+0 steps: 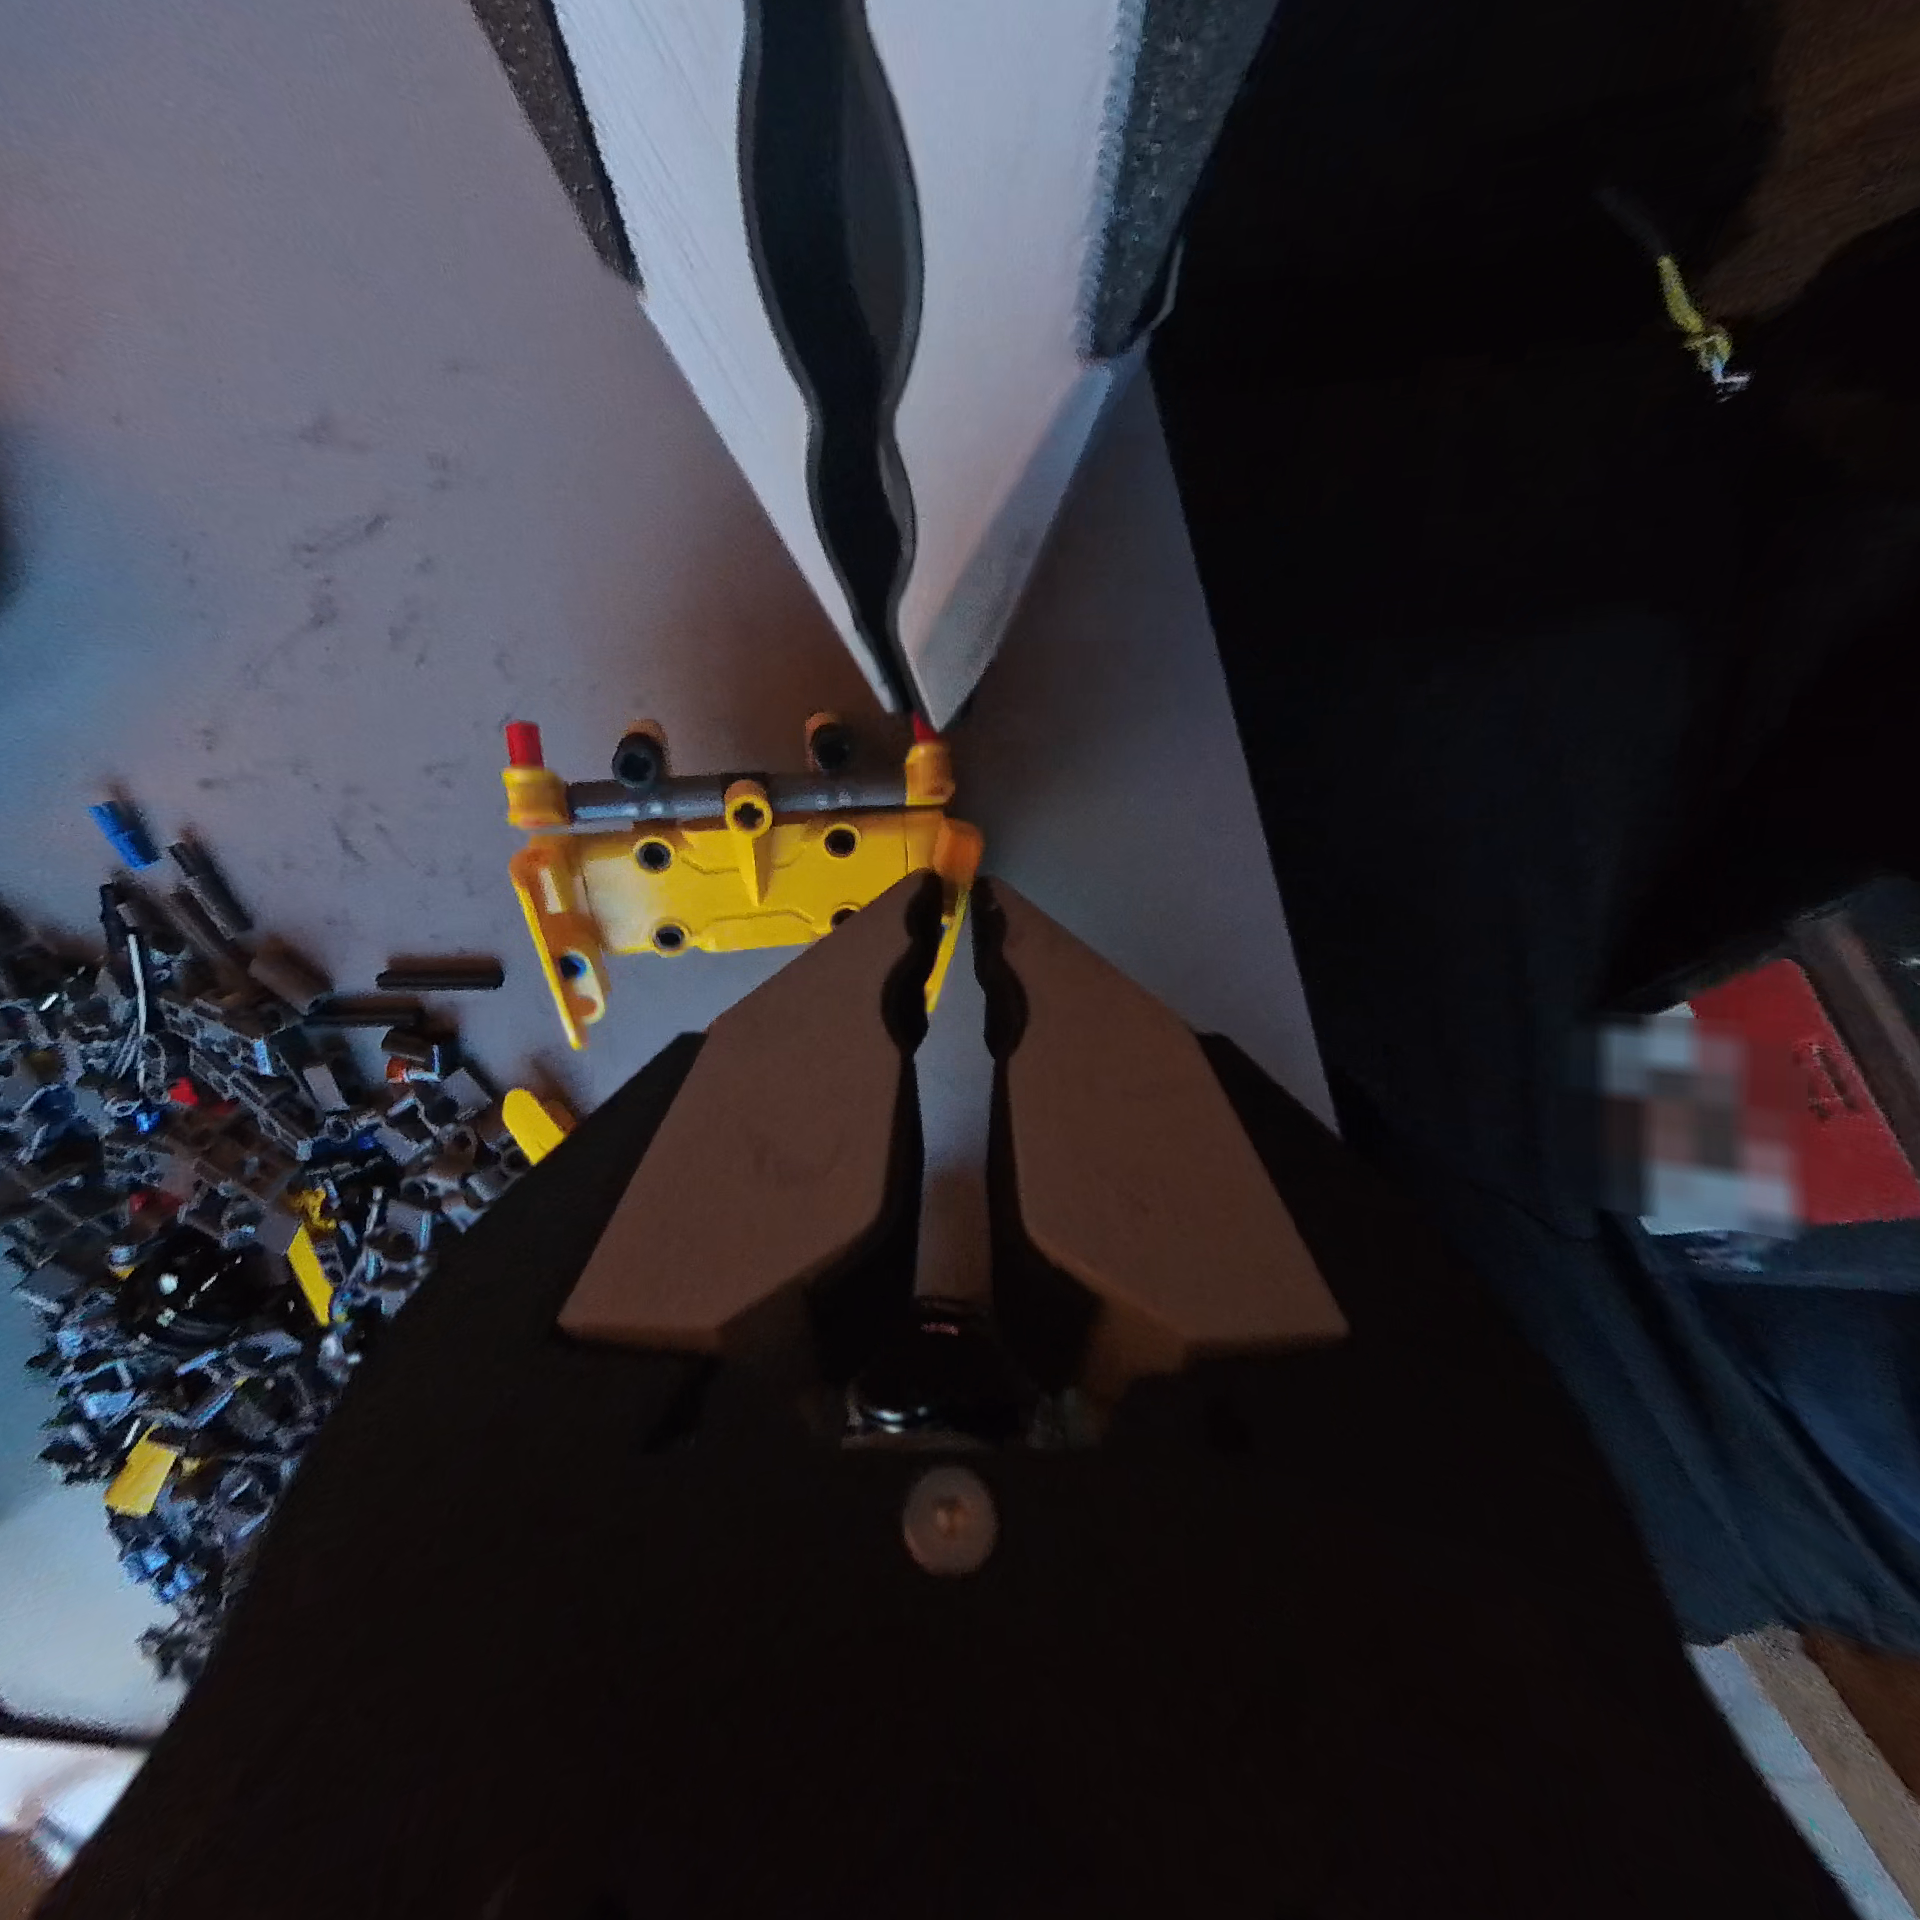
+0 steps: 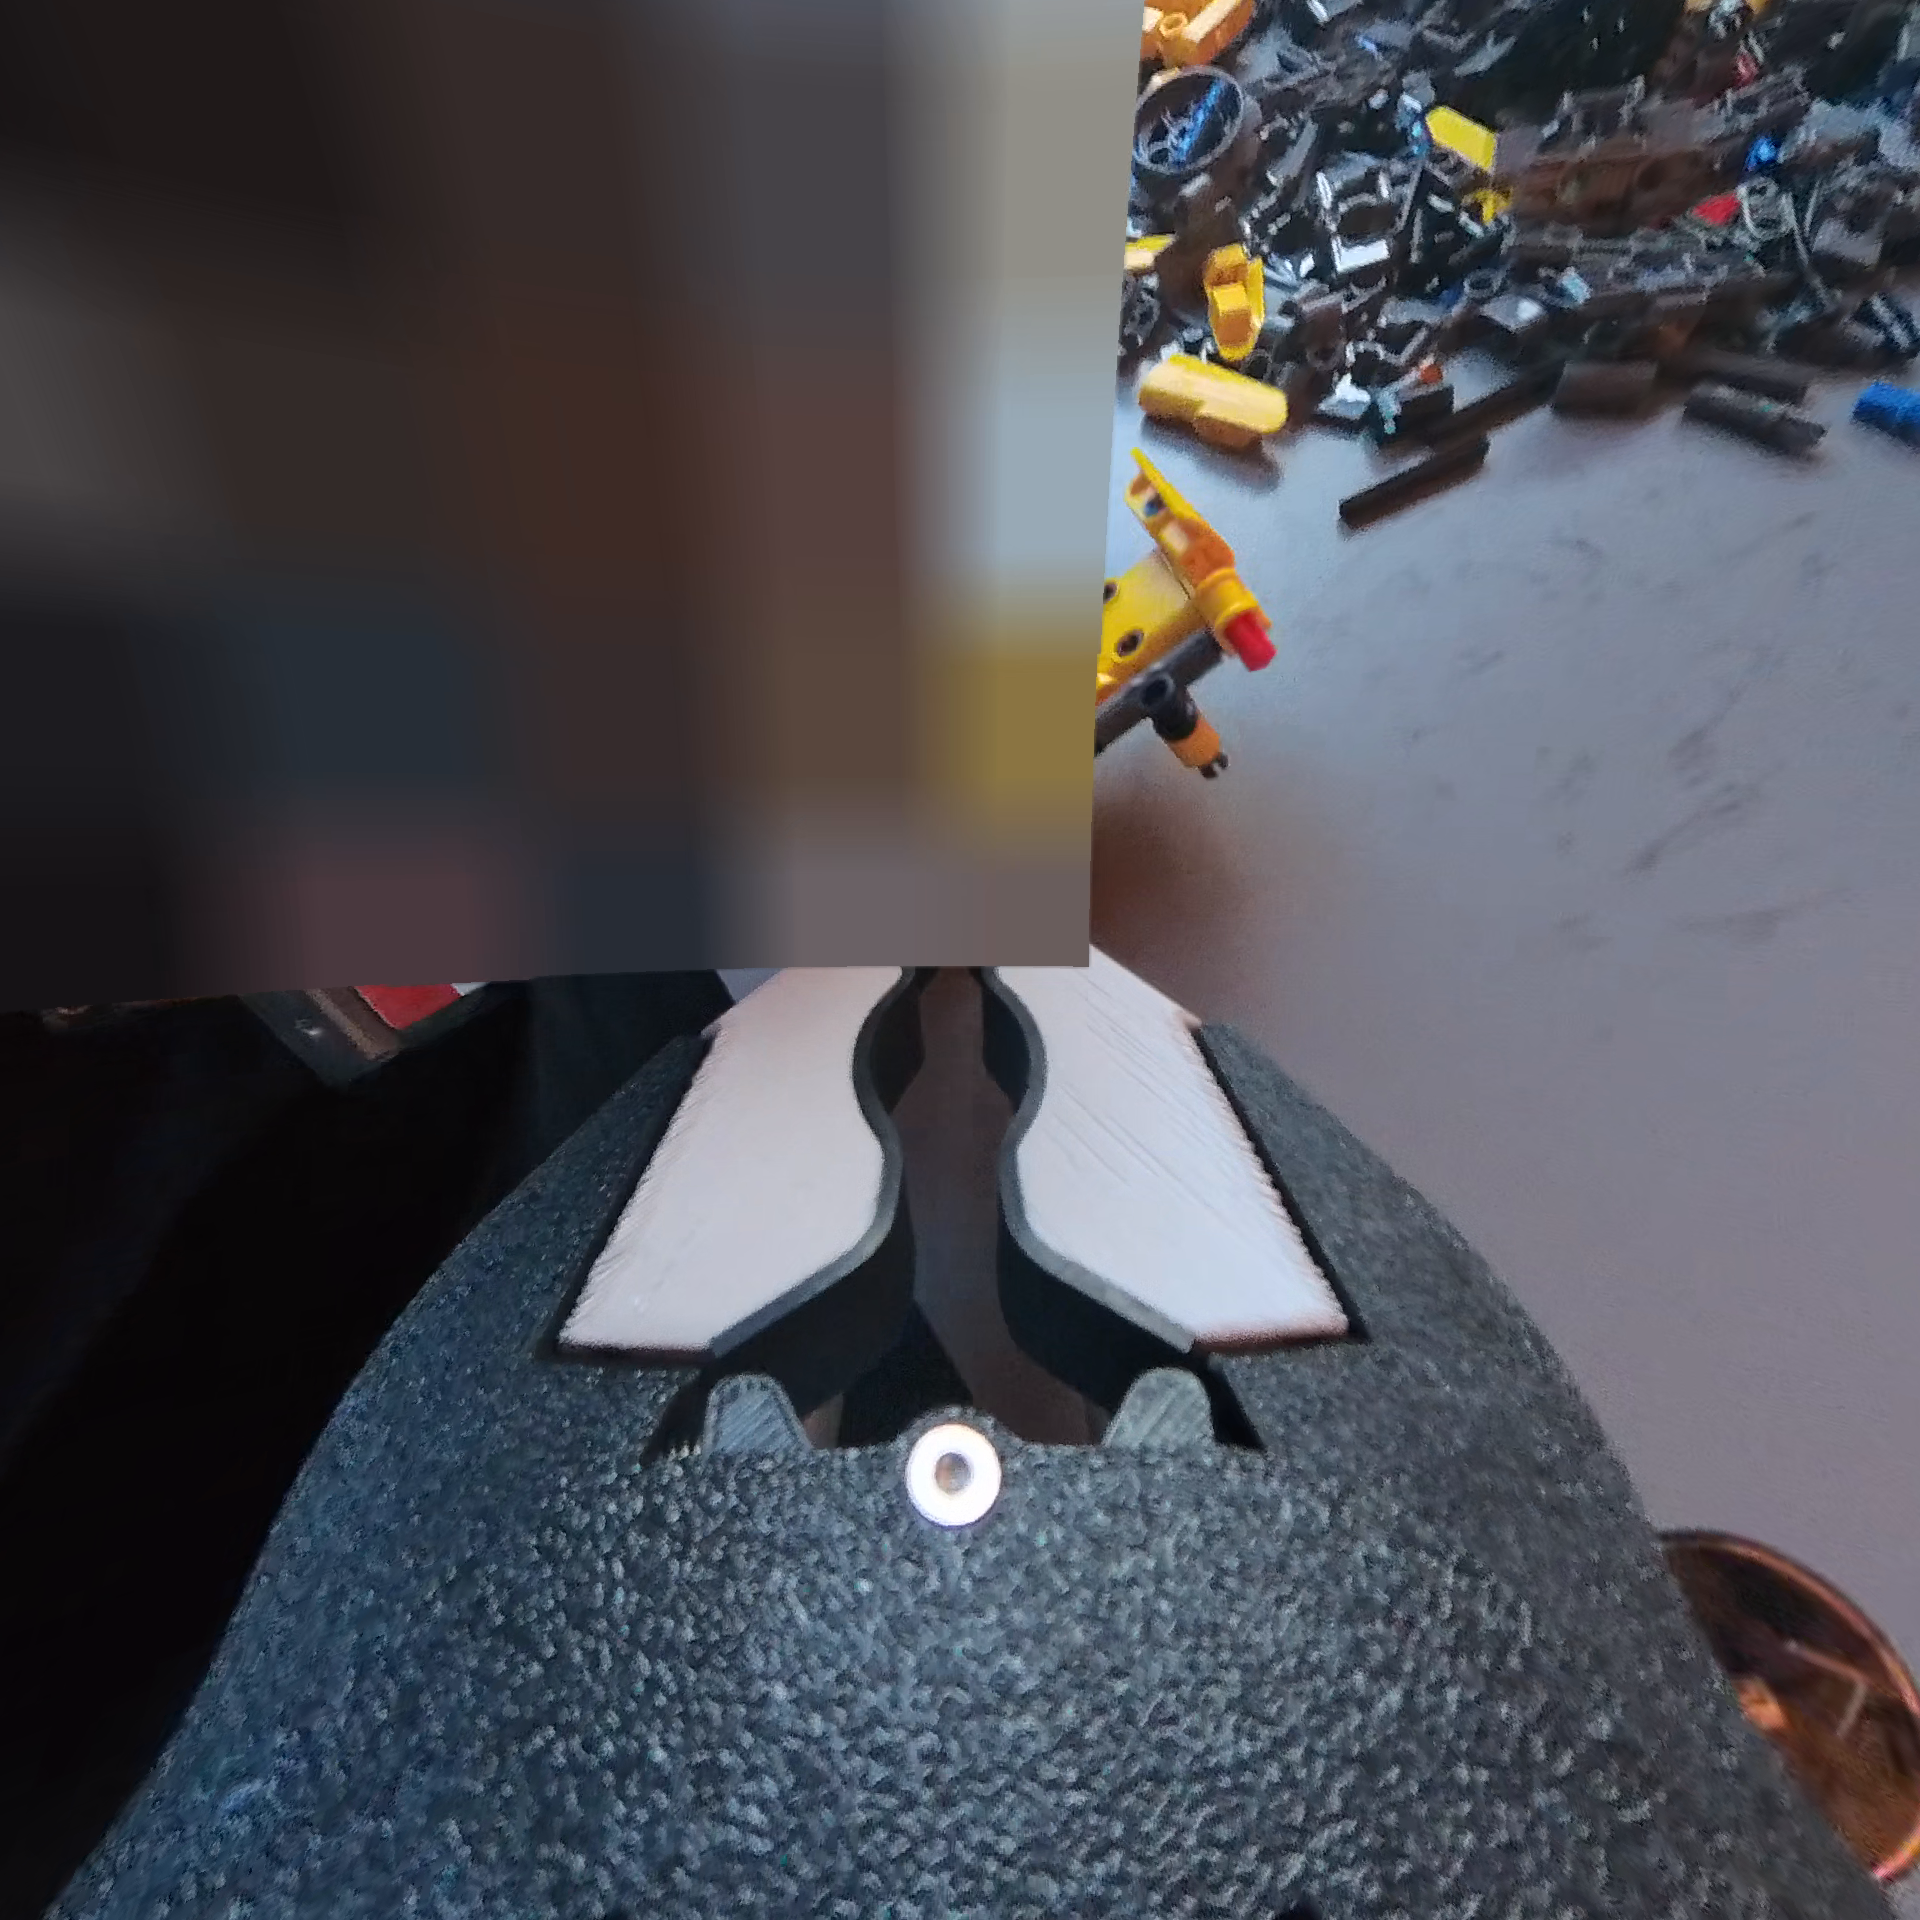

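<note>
So the left gripper (image 1: 954, 894) has its two tan fingers pinched in on the right edge of a small yellow brick assembly (image 1: 727, 873), clamped on the yellow side piece there with just a thin gap left between the tips. The assembly sits out over the pale grey table (image 1: 312, 468), and whether it rests on it or is lifted isn't clear. It's got a grey axle bar along the top, black pins poking out, and a red pin (image 1: 523, 740) on its left corner. The right gripper (image 1: 914, 696) comes in from the opposite side with its white fingers, tips closed nearly together right at the red pin on the assembly's right top corner, looks like it's nipping that pin, though it's tiny and hard to be sure. In the right wrist view the fingertips are hidden behind a blur patch, only the far end of the assembly (image 2: 1174, 613) peeks out. A big pile of loose dark, yellow and blue parts (image 1: 208, 1195) lies on the table just left of the assembly, with a couple of black rods (image 1: 442, 977) strayed close to it
</note>
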`<action>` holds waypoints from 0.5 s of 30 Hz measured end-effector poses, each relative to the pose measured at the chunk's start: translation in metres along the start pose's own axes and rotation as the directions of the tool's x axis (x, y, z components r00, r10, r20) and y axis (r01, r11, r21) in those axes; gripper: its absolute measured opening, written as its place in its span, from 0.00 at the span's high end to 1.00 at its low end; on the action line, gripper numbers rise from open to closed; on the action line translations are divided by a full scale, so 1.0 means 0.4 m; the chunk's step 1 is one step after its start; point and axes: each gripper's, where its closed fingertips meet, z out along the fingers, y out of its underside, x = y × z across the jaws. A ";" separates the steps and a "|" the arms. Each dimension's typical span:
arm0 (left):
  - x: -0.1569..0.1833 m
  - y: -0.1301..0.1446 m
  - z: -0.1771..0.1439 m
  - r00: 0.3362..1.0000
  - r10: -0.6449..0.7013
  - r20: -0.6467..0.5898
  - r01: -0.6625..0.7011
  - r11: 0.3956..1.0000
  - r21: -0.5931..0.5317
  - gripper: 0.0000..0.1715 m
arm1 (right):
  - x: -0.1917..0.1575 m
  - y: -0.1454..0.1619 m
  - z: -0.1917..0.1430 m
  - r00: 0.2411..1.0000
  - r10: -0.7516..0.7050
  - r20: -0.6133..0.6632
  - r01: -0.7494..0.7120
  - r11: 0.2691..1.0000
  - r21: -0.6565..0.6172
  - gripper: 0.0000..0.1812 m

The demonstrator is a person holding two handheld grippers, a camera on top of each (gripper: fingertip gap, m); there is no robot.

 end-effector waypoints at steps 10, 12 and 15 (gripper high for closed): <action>-0.036 0.025 -0.078 0.935 -0.226 0.272 0.207 0.974 0.095 0.81 | 0.019 -0.003 -0.008 0.998 0.020 -0.056 -0.016 0.998 0.066 0.96; -0.031 0.036 -0.122 0.905 -0.302 0.298 0.262 0.950 0.167 0.76 | 0.020 -0.014 -0.018 0.997 0.010 -0.076 -0.003 0.996 0.088 0.95; -0.002 0.052 -0.198 0.857 -0.446 0.259 0.353 0.873 0.336 0.72 | 0.003 -0.030 -0.037 0.998 -0.022 -0.067 0.030 0.991 0.128 0.89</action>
